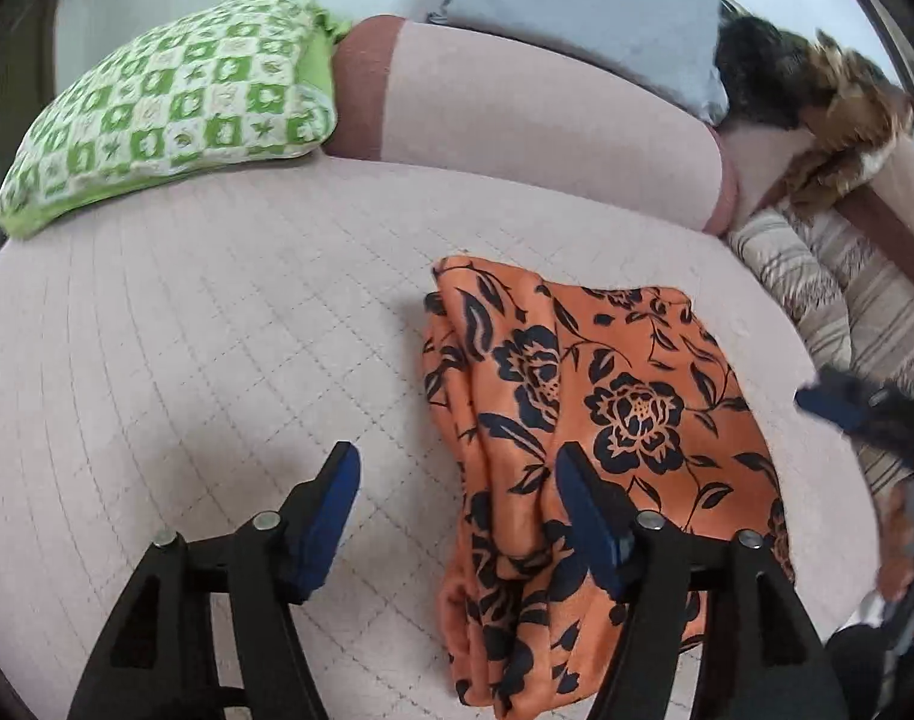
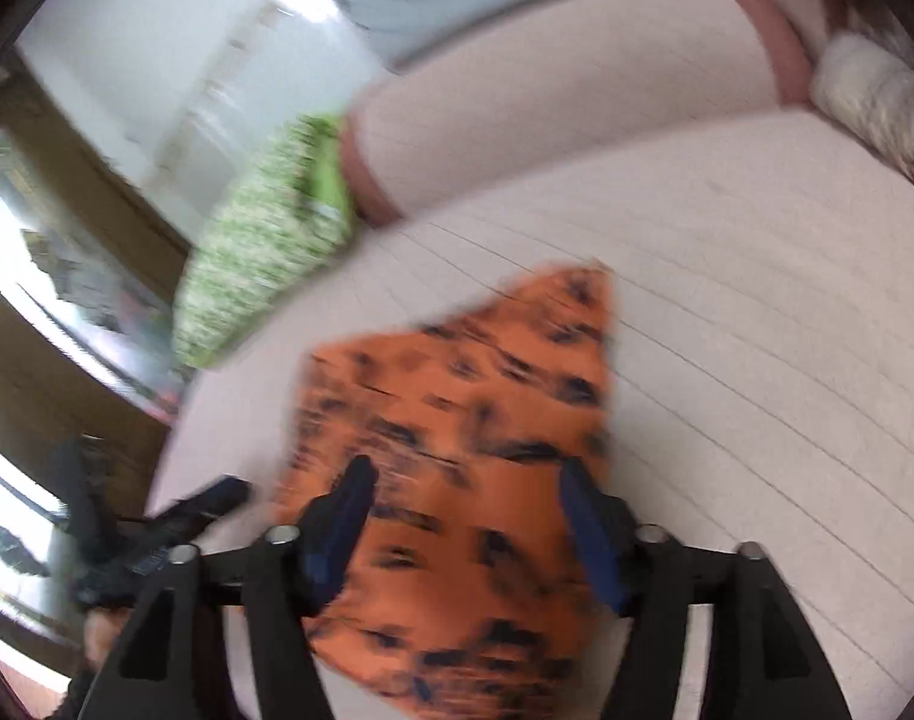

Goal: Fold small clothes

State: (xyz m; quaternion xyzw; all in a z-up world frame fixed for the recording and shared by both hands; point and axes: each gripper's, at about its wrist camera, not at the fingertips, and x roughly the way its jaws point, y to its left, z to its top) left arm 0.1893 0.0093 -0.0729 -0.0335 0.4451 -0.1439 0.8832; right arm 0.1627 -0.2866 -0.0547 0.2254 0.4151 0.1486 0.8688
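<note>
An orange garment with a dark blue flower print (image 1: 583,438) lies folded on the pink quilted sofa seat (image 1: 216,330). My left gripper (image 1: 457,480) is open and empty, just above the garment's left edge, with its right finger over the cloth. The right wrist view is blurred; there the garment (image 2: 475,420) lies under my right gripper (image 2: 463,492), which is open and empty above it. The right gripper also shows at the right edge of the left wrist view (image 1: 865,414). The left gripper shows at the left of the right wrist view (image 2: 174,522).
A green and white checked cushion (image 1: 168,114) lies at the back left of the seat. A pink bolster (image 1: 535,132) runs along the back, with a grey pillow (image 1: 583,6) behind it. A striped blanket (image 1: 829,288) and a fur-trimmed item (image 1: 835,114) sit at the right.
</note>
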